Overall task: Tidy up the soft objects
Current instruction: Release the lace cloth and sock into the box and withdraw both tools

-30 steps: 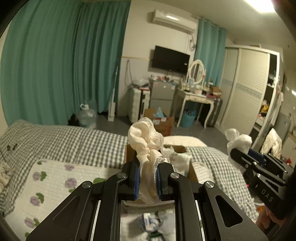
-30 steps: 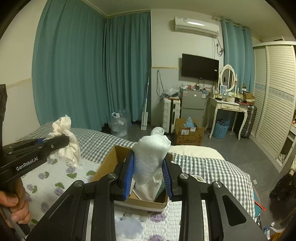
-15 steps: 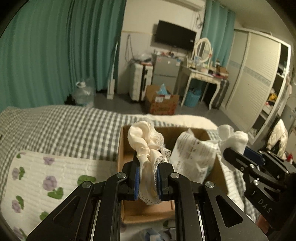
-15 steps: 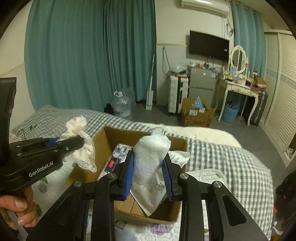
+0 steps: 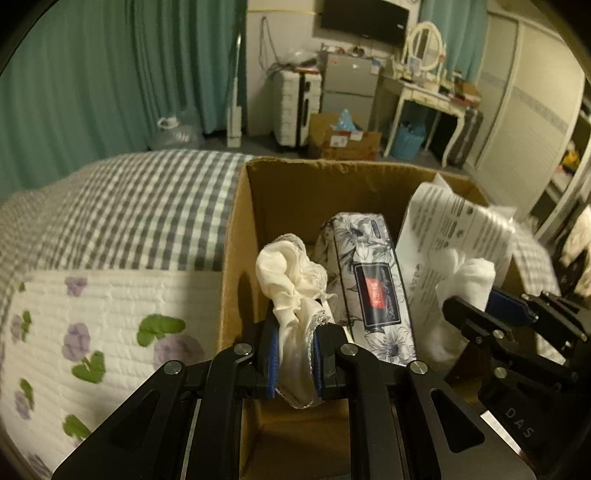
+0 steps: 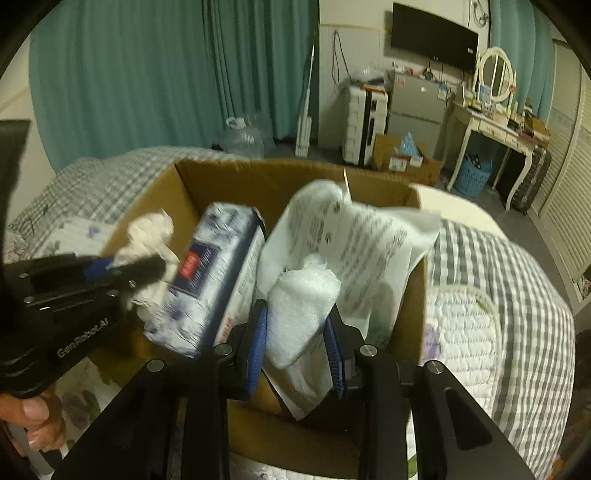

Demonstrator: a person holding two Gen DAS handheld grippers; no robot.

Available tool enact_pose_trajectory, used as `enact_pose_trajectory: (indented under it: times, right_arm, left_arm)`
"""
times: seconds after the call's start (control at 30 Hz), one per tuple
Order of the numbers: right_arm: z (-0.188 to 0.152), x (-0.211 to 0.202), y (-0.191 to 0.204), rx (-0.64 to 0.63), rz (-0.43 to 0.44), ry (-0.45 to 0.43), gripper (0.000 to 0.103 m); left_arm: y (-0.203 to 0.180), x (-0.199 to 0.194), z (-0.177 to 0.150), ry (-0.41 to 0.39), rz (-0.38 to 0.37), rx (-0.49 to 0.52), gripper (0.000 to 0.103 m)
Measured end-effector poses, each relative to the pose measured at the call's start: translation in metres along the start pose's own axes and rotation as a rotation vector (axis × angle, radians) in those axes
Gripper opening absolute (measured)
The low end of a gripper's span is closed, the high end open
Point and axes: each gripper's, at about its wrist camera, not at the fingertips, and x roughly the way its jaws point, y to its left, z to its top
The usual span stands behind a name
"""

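Your left tongs [image 5: 294, 363]: clamped tight on a cream lace-trimmed cloth [image 5: 291, 280], whose bunched top rises above the pads over the left part of the cardboard box [image 5: 236, 236].

Your right tongs [image 6: 297, 345]: narrow, pressed on a white bubble-wrap wad [image 6: 303, 295] that stands up between the blue pads over the right part of the same box [image 6: 192, 184].

Box contents, both views: a floral-printed tissue pack [image 5: 369, 291] with a dark label and red patch, leaning lengthwise; a white printed plastic bag [image 5: 458, 229] against the right wall.

Left wrist view only: the box's bare inner floor at the near left corner; the purple-flowered white quilt [image 5: 92, 317] just left of the box; the grey checked bedspread [image 5: 147, 206] beyond it. The right tongs [image 5: 491, 306] enter from the right edge there, white wad at the tip.

Right wrist view only: your hand [image 6: 40, 417] on the left handle at the lower left, with the left tongs [image 6: 147, 266] blurred and the cream cloth [image 6: 151, 236] at their tip beside the tissue pack [image 6: 207, 273]; the bag [image 6: 354, 236] open-mouthed, the wad just in front of it; the checked bedspread [image 6: 498, 280] to the right of the box.

Background, both views: teal curtains [image 6: 147, 74], wall television [image 5: 364, 18], dressing table [image 6: 491, 122] with oval mirror.
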Motion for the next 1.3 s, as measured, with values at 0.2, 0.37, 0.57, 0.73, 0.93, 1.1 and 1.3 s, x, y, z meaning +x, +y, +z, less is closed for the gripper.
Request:
enact_pose_trajectory:
  times: [0.2,0.37,0.57,0.73,0.93,1.1,1.3]
  right_arm:
    - [-0.001,0.009,0.002,-0.03,-0.05,0.028,0.035]
    - [0.0,0.002,-0.001,-0.014,-0.018,0.014,0.053]
    - [0.006,-0.025,0.008,-0.054,-0.063,-0.049,0.065]
    - [0.012,-0.056,0.002,-0.031,-0.09,-0.109,0.073]
    - [0.016,-0.103,-0.007,0.018,-0.105,-0.184,0.078]
    - [0.016,-0.141,-0.004,0.033,-0.096,-0.239,0.084]
    - [0.011,-0.189,0.0,0.059,-0.127,-0.301,0.095]
  left_arm:
    - [-0.01,0.003,-0.003,0.006,0.045,0.043,0.021]
    - [-0.001,0.003,0.001,0.027,-0.005,0.01,0.021]
    - [0.002,-0.015,0.012,0.026,-0.061,-0.02,0.047]
    - [0.002,-0.044,0.021,-0.051,-0.019,-0.012,0.076]
    - [0.009,-0.088,0.027,-0.141,-0.02,-0.034,0.082]
    - [0.008,-0.118,0.026,-0.175,-0.013,-0.031,0.082]
    - [0.009,-0.16,0.02,-0.226,-0.012,-0.038,0.083]
